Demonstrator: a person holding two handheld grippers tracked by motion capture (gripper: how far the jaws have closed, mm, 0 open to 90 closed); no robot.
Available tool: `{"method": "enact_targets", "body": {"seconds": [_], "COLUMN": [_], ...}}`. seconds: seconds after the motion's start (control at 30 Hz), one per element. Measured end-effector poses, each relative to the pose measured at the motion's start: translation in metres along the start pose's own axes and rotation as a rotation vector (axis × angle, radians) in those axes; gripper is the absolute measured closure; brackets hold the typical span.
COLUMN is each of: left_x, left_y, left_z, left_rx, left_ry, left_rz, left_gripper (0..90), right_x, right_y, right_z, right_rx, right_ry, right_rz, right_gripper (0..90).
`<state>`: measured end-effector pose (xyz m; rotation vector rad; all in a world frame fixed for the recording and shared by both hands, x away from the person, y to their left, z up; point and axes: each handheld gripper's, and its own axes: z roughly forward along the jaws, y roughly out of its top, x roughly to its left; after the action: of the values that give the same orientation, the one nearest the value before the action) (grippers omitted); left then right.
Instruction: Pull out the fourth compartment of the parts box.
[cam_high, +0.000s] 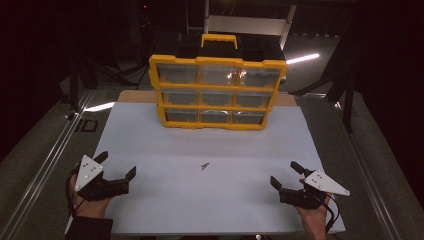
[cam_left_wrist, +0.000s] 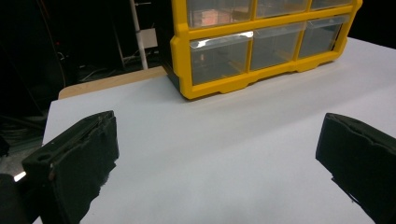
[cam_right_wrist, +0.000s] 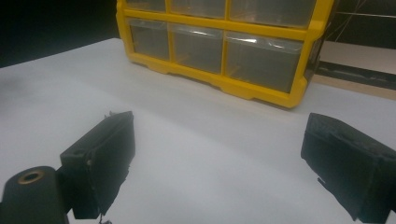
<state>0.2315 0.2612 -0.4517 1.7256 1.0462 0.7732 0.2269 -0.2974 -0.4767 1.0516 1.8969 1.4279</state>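
Both the left gripper and right gripper rested spread-jawed, empty, flanking the small screw, facing the yellow drawer organizer, apparently poised to begin.

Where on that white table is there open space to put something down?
The broad white stretch between the yellow drawer cabinet and the two tools is bare, save a small screw near its middle. Strips either side of the cabinet are free too. The near corners are taken by the left tool and right tool.
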Motion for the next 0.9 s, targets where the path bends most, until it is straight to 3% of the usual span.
{"method": "enact_targets", "body": {"seconds": [0.27, 0.63, 0.9], "left_x": [-0.005, -0.011, -0.026], "left_y": [0.002, 0.018, 0.048], "left_z": [0.002, 0.003, 0.007], "left_rx": [0.022, -0.018, -0.044], "left_ry": [0.010, 0.015, -0.004], "left_rz": [0.019, 0.026, 0.110], "left_gripper": [0.0, 0.0, 0.0], "right_x": [0.001, 0.002, 0.002], "right_y": [-0.001, -0.003, -0.003], "right_z": [0.001, 0.002, 0.002], "right_rx": [0.009, 0.010, 0.005], "right_ry": [0.007, 0.012, 0.009], "right_rz": [0.003, 0.011, 0.013], "right_gripper": [10.0, 10.0, 9.9]}}
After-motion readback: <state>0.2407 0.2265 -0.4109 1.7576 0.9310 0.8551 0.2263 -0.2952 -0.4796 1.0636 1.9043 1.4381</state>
